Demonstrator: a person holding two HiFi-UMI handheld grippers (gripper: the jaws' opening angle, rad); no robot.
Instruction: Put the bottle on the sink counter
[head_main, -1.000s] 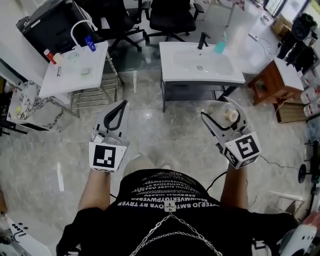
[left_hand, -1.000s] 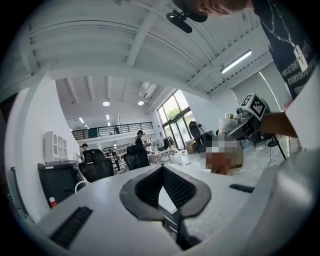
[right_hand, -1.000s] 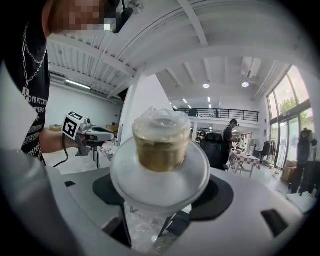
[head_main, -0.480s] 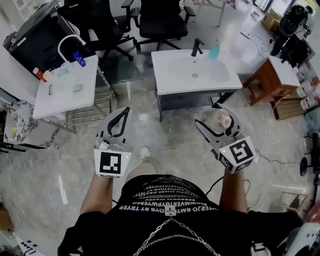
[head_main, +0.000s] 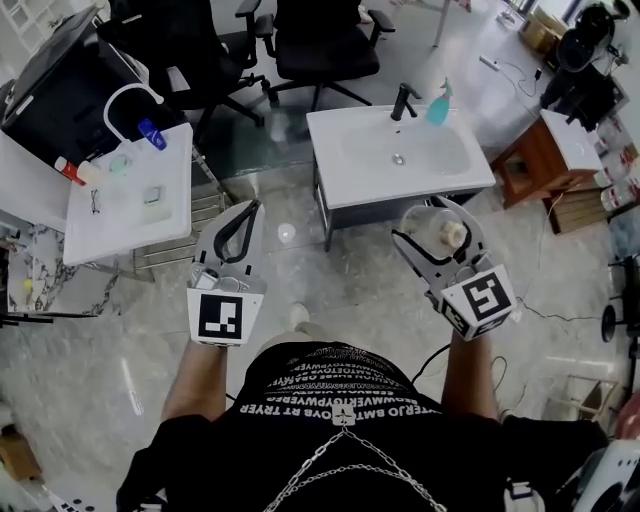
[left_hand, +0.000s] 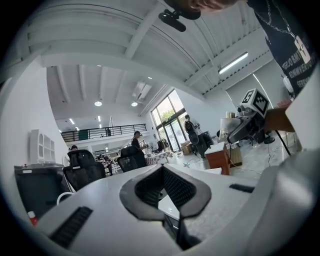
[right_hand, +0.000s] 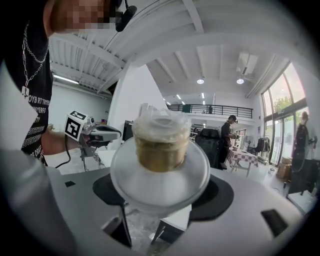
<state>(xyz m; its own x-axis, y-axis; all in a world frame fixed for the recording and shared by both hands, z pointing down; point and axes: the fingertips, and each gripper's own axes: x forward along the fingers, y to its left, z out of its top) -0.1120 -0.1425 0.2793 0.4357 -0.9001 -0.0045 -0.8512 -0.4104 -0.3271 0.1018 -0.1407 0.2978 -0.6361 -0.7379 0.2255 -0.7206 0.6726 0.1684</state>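
My right gripper (head_main: 433, 224) is shut on a clear plastic bottle (head_main: 441, 233) with a tan neck and pale cap, held level over the floor just short of the white sink counter (head_main: 345, 185). The bottle (right_hand: 160, 160) fills the gap between the jaws in the right gripper view, cap end pointing away. To the left of the counter's near corner, my left gripper (head_main: 250, 208) is shut with nothing in it. Its black pads (left_hand: 175, 186) meet at the tip in the left gripper view.
A black faucet (head_main: 403, 100) and a teal spray bottle (head_main: 438, 104) stand at the counter's far edge, behind the basin. A white side table (head_main: 120, 215) with small items stands to the left, a wooden stand (head_main: 535, 160) to the right, office chairs (head_main: 320, 45) beyond.
Both grippers have travelled forward together toward the sink counter, which now lies closer to them. The bottle stays in the right gripper; the left stays shut.
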